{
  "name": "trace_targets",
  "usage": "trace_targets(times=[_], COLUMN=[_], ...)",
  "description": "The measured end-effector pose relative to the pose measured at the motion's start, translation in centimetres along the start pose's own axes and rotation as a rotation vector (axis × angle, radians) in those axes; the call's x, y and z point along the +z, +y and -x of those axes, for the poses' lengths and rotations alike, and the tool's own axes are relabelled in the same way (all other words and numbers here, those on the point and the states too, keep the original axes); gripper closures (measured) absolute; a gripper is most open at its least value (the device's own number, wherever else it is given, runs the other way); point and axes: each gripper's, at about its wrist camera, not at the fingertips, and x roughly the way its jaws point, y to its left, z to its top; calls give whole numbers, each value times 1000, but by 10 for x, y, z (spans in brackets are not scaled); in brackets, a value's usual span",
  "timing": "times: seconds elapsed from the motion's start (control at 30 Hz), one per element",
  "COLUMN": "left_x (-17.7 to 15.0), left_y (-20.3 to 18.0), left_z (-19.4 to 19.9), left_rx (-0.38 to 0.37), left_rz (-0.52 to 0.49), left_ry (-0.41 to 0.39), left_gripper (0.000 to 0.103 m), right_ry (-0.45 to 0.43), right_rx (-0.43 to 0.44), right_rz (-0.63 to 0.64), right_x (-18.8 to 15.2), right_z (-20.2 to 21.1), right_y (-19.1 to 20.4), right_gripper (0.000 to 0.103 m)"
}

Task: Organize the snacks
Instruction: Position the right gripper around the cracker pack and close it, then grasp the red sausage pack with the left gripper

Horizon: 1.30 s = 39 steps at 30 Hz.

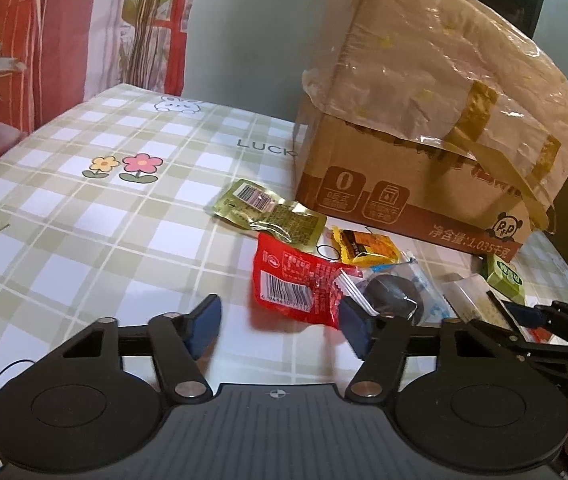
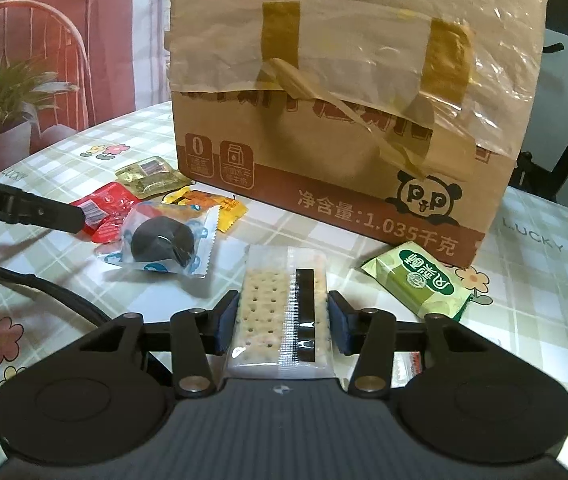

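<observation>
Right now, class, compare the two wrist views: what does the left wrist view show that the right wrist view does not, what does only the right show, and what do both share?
Only the left wrist view shows the left tongs from behind, open, with nothing between them, beside the red packet.

Only the right wrist view shows the right tongs with pads against both sides of the cracker pack, and the panda print.

Both show the cardboard box, yellow packet, dark round snack, green packet and checked tablecloth.
</observation>
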Motion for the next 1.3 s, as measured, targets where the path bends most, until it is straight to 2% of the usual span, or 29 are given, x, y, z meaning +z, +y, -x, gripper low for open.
trace_targets(times=[0.47, 0.7, 0.83, 1.0, 1.1, 1.17, 1.2, 1.23, 1.27, 1.3], left_x=[12, 9, 4, 2, 2, 3, 4, 3, 2, 2], left_y=[-3, -16, -30, -35, -34, -31, -31, -32, -35, -36], left_z=[-23, -25, -28, -30, -27, -23, -23, -19, -16, -14], left_rx=[17, 59, 93, 117, 115, 78, 65, 64, 63, 58], left_rz=[-3, -86, -167, -206, -206, -186, -182, -188, -198, -203], left_ry=[-7, -12, -6, -3, -10, -12, -12, -22, -34, -35], left_gripper=[44, 38, 29, 29, 39, 57, 58, 65, 77, 78], right_ry=[1, 0, 0, 0, 0, 0, 0, 0, 0, -1], right_rx=[24, 25, 26, 27, 27, 27, 28, 28, 28, 28], right_rz=[-30, -32, -32, -32, -32, -32, -33, -34, -35, -35], right_x=[0, -1, -1, -1, -1, -1, -1, -1, -1, -1], right_z=[0, 0, 0, 0, 0, 0, 0, 0, 0, 0], right_y=[-4, -4, -4, -4, -4, -5, -5, -5, -5, -4], right_gripper=[54, 54, 54, 54, 54, 54, 54, 54, 54, 54])
